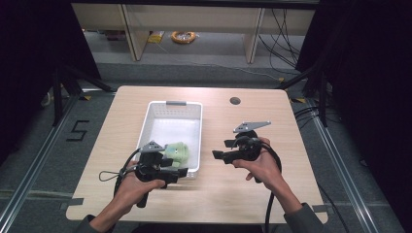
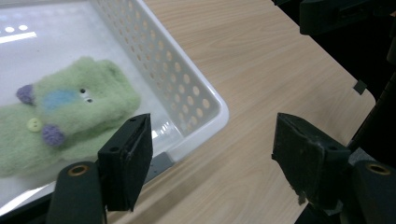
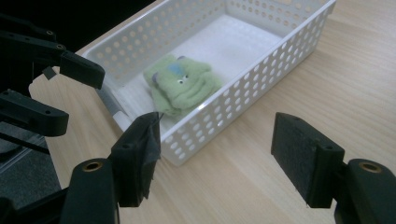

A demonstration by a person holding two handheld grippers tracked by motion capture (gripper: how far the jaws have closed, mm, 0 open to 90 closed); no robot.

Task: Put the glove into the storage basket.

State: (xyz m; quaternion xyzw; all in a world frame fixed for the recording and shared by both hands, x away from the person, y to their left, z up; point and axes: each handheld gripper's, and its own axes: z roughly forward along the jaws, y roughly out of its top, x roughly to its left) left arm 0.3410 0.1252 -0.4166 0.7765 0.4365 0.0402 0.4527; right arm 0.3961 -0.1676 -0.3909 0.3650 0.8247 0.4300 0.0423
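Note:
A white perforated basket stands left of the table's centre. A green plush toy with purple and blue patches lies at its near end. My left gripper hovers at the basket's near right corner, open, with nothing between its jaws. The toy is to the left of its left jaw. My right gripper is held over bare table right of the basket, pointing toward it, open and empty. The left gripper also appears at the left of the right gripper view.
The wooden table has a round cable hole at the back right. Its near edge lies just behind both hands. Beyond the far edge are grey floor, shelf legs and a yellow cable coil.

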